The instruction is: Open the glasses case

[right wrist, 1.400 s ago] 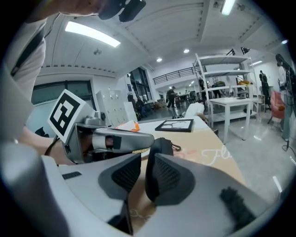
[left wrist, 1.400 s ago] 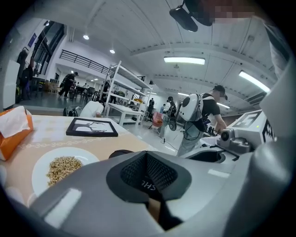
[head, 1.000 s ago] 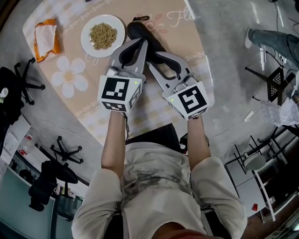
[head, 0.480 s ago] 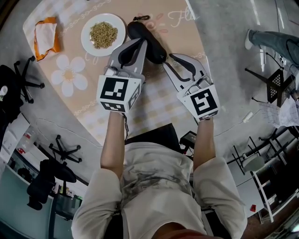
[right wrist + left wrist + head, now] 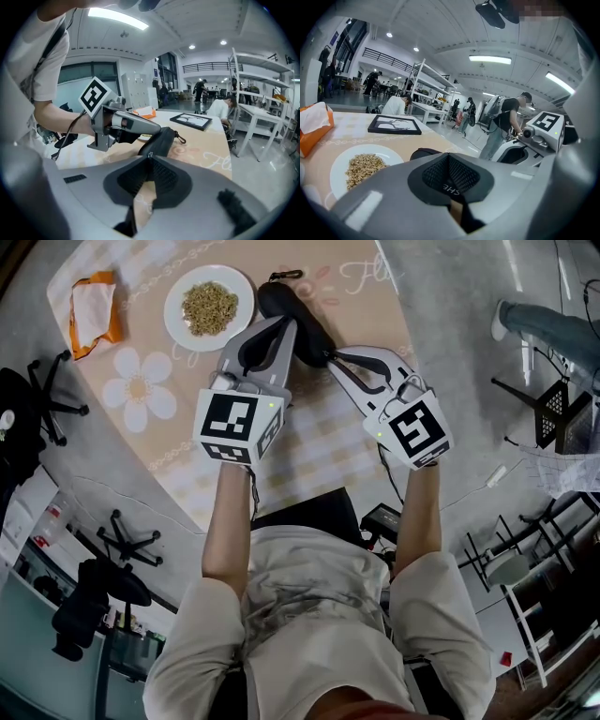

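Holding both grippers at the glasses case [image 5: 310, 336], you have the left gripper [image 5: 283, 324] clenched over its middle and the right gripper [image 5: 330, 356] clenched at its near end (whether it pinches anything is unclear). The case lies closed on the table [image 5: 314, 432], near the plate of grains [image 5: 208, 307].

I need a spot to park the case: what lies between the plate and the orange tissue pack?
Nothing: the head view shows only bare patterned table between the plate and the tissue pack; the left gripper view shows the same.
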Demonstrator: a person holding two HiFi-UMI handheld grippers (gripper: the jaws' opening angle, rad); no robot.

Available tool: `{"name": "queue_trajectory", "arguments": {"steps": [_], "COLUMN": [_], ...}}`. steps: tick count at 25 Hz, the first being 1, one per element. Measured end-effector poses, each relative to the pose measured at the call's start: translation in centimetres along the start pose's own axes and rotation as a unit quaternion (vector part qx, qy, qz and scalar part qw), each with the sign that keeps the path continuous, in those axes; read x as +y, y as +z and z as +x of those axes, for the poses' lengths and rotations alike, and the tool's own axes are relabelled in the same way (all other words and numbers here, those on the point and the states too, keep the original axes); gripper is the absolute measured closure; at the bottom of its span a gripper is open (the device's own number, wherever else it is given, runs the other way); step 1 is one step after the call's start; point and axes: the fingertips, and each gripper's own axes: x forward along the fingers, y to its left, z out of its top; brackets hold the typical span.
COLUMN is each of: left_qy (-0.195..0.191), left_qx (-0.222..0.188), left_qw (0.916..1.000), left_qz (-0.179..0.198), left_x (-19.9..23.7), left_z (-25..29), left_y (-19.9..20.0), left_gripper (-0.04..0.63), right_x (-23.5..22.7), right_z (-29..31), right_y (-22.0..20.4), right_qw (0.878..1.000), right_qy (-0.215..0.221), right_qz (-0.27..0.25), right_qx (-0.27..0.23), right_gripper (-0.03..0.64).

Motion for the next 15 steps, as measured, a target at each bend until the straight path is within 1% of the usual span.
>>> {"name": "queue_trajectory", "arguments": {"steps": [5, 9, 15], "left_qy": [0.0, -0.001, 0.0], "left_qx": [0.0, 0.0, 0.01], "left_qw": [1.0, 1.0, 0.9999], "left_qz": [0.001, 0.0, 0.007], "left_x": [0.0, 0.1, 0.1], "left_z": [-0.1, -0.3, -0.8], "left_y": [0.0, -0.1, -0.8], "left_gripper": [0.588, 0.588, 0.588], "right_x": [0.3, 0.9, 3.1], "right_z": [-0.1, -0.2, 0.2], "right_y": [0.2, 0.8, 1.3], "right_qw": [1.0, 0.999, 0.997], "right_qy": [-0.005, -0.001, 0.027], "right_qz": [0.008, 0.033, 0.065], "right_qx": [0.007, -0.005, -0.023], "right_gripper": [0.583, 0.598, 0.601]}}
